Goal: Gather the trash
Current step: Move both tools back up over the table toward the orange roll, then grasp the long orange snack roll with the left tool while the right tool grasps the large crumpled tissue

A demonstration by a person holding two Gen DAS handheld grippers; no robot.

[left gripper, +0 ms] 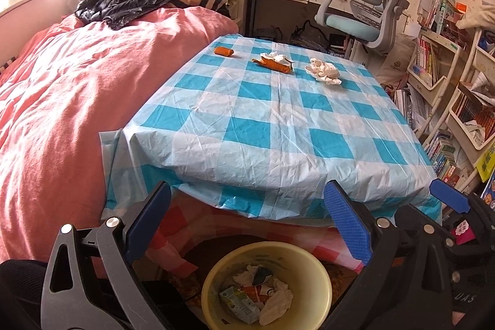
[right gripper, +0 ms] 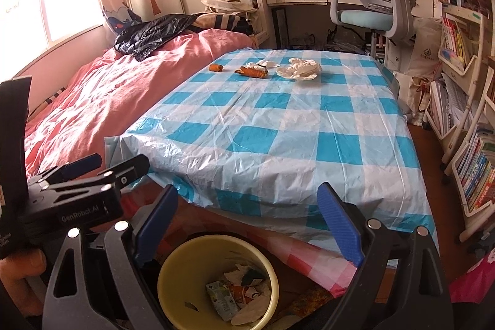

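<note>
Left wrist view: showing a bedroom, with a table (left gripper: pixel 278 126) under a blue-checked cloth lying straight ahead of the left claw (left gripper: pixel 247 225). Spreading wide, jaws far apart and gripping nothing. Hanging right above a yellow bin (left gripper: pixel 213 277), just below and between the fingers, already holding crumpled paper and a carton. Sitting far ahead on the table's far side: an orange stub (left gripper: pixel 224 51) ahead-left, an orange wrapper (left gripper: pixel 273 65) with a small tissue (left gripper: pixel 273 56) touching it straight ahead, a bigger tissue wad (left gripper: pixel 323 70) ahead-right. Lying to the left, a pink quilt (left gripper: pixel 62 101); standing far ahead-right, a grey chair (left gripper: pixel 368 2).

Right wrist view: facing the same table (right gripper: pixel 278 138) ahead of the right claw (right gripper: pixel 247 225). Gaping wide too, holding nothing. Sitting below and slightly left of it, the bin (right gripper: pixel 173 277). Resting far ahead: the stub (right gripper: pixel 215 68), the wrapper (right gripper: pixel 251 72), the small tissue (right gripper: pixel 268 64), the wad (right gripper: pixel 299 67). Hovering just to the left, the left claw (right gripper: pixel 108 166), also parted.
</note>
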